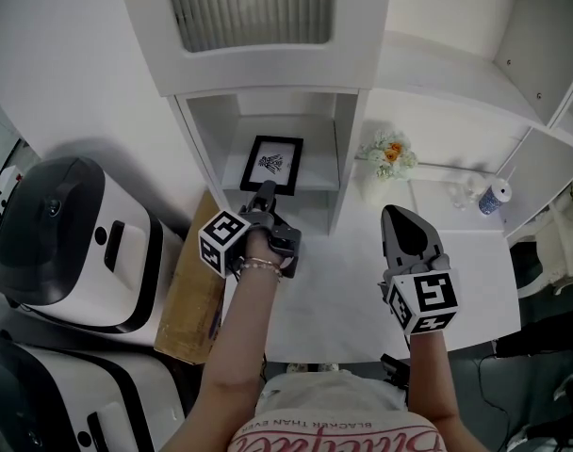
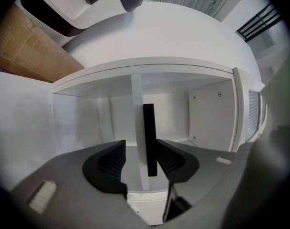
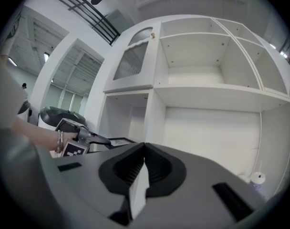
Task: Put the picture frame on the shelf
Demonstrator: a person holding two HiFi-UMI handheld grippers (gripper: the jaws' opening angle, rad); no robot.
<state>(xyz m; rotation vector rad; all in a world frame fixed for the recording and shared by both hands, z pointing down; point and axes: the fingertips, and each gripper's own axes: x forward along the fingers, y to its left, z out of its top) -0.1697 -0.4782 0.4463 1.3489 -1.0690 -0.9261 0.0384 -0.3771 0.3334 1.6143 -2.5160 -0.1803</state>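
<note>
Head view, looking steeply down at a white shelf unit (image 1: 349, 149). Picture frame (image 1: 273, 164) (black border, pale print, portrait format) sits in the lower-left compartment, on its board. Can't tell if it stands free or leans on the back wall.

L gripper (image 1: 265, 196) points level into that compartment, tips right at the frame's near, lower edge. In the left gripper view the frame (image 2: 149, 140) shows edge-on as a dark bar running up the pic, straight ahead, btwn the jaws of the L gripper (image 2: 140, 149). Jaws are partly apart: clear gap on one side, other pad just beside the frame, no squeeze visible. Frame looks placed and let go. Next move is prob. a straight pull-back along the frame's plane, w/o nudging it.

R gripper (image 1: 396, 217) hangs well apart to the right. The right gripper view shows the R gripper (image 3: 144, 149) w/ jaws together, nothing held. L hand is far nearer the frame.

Count: 1 frame, 2 grippers, 1 flower bunch (image 1: 390, 153), 1 small bottle (image 1: 495, 196), 2 white-and-black machines (image 1: 74, 243), 1 cardboard sheet (image 1: 188, 295).
</note>
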